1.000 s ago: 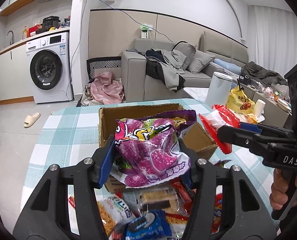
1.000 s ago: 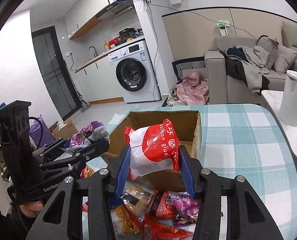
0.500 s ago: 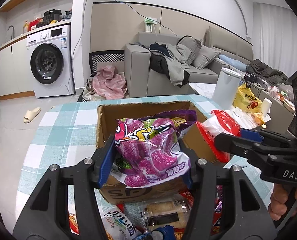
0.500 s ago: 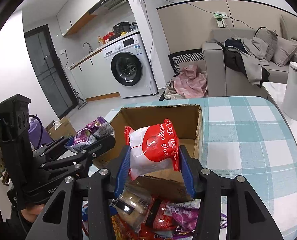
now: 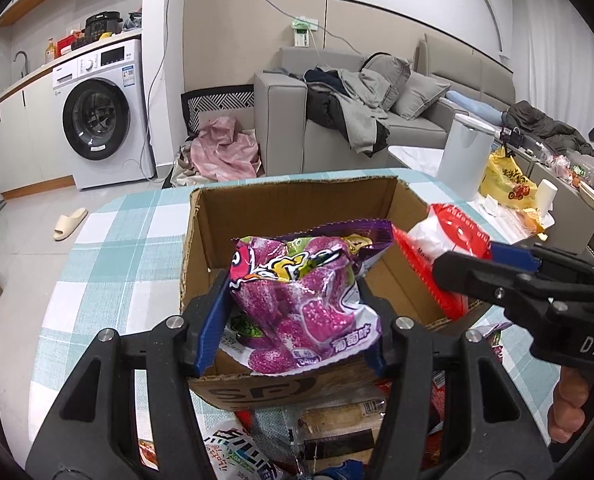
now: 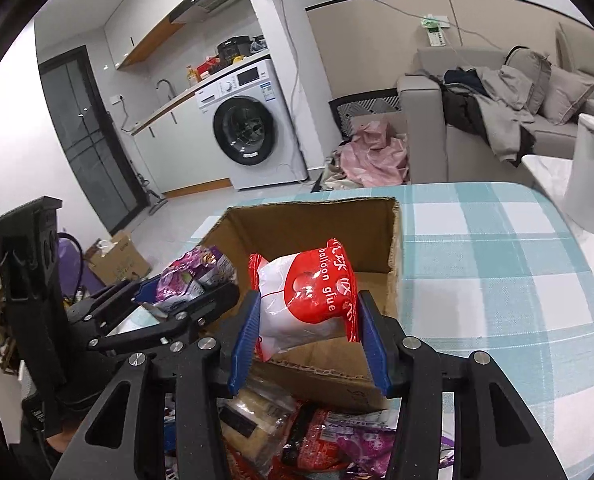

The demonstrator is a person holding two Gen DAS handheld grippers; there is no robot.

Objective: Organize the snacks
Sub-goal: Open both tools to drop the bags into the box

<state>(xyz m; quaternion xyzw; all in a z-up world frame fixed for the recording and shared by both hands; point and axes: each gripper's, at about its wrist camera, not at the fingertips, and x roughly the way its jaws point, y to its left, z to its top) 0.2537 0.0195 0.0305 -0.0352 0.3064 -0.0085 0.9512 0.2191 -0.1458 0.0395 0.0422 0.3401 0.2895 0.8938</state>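
so the left gripper (image 5: 293, 316) is clamping a purple snack bag (image 5: 297, 300), its blue pads pressing both sides of the crinkled, glossy pouch printed with sugared purple candies and a cartoon logo. the right gripper (image 6: 307, 336) is squeezing a red and white packet (image 6: 305, 300) lettered "balloon glue", puffed and slightly creased between its pads. both packs are hanging over the open cardboard box (image 5: 297, 204), which is sitting just ahead of and beneath the two sets of tongs on a teal checked tablecloth (image 6: 497, 280). the box's near wall is standing between each gripper and the box floor, and the box looks bare inside where it is showing. below and behind the fingers a heap of loose snack packs (image 6: 297, 432) is lying against the box's near side, too jumbled to count. counting: two grippers, two held packs, one box. further ahead a washing machine (image 5: 101, 116), a grey sofa (image 5: 361, 120) piled with clothes and one slipper (image 5: 70, 223) are showing.
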